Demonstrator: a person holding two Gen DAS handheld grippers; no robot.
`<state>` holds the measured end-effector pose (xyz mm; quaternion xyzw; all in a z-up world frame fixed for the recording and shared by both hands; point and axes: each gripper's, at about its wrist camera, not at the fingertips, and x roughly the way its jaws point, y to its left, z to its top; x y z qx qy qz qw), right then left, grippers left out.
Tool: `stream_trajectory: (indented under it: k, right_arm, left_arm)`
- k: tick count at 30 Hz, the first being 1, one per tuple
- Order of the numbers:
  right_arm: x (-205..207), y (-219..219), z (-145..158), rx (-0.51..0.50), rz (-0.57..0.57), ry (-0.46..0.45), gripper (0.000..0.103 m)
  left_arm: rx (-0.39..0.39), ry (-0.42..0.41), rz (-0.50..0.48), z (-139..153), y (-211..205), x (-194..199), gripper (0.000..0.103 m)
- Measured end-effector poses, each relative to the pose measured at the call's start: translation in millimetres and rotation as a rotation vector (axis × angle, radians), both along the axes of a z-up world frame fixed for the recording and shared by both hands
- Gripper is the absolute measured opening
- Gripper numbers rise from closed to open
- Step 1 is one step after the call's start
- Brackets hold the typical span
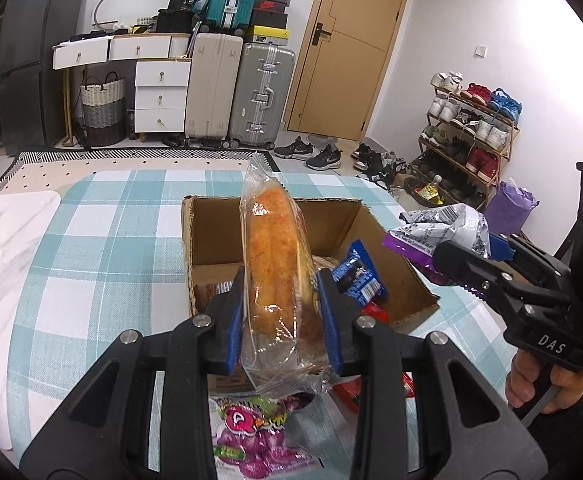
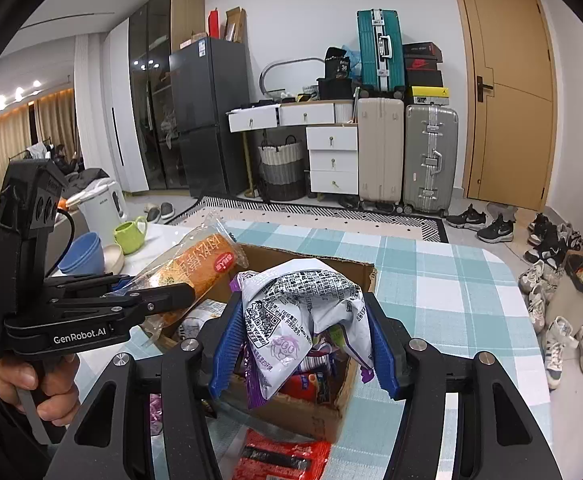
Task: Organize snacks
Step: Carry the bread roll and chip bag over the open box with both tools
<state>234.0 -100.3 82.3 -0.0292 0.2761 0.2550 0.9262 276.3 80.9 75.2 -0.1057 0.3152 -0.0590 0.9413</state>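
Above an open cardboard box (image 1: 333,224) on a teal and white checked tablecloth (image 1: 103,224), two handheld grippers each carry a snack. Left gripper (image 1: 283,312): its blue ribbed pads (image 1: 235,320) pinch the lower part of a long bread roll in a clear crinkly wrapper (image 1: 273,264). In the left wrist view the roll stands nearly upright, long axis pointing up and away toward the box's far wall, with the sealed film end at the top. Its crust is orange and crumbly. In the right wrist view the same roll (image 2: 195,268) slants up and to the right over the box's left side.

Right gripper (image 2: 303,344): its blue pads close on a crumpled silver and purple foil packet (image 2: 303,308), printed with black text and a cartoon face, which bulges upward between the fingers. The packet hangs over the box's right side (image 1: 443,228).

Inside the brown corrugated box lie a small blue wrapped biscuit pack (image 1: 357,274), tilted on edge, and red wrappers. A purple grape-candy bag (image 1: 251,440) lies flat on the cloth near the box's front, beside a red packet (image 2: 283,460).
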Motion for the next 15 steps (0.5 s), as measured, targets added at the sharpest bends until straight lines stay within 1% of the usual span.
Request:
stream_trajectory:
  k: [3,15]
  right_arm:
    - [11.3,4.3,-6.6,-0.004,0.000,0.021,0.057]
    - [50.1,24.5,-33.9,-0.048,0.021,0.062,0.057]
  left_arm:
    - [-0.002,0.015,-0.002,-6.8,2.4,13.1,0.029]
    - [0.057,0.072,-0.007,-26.9,4.3,60.9,0.029]
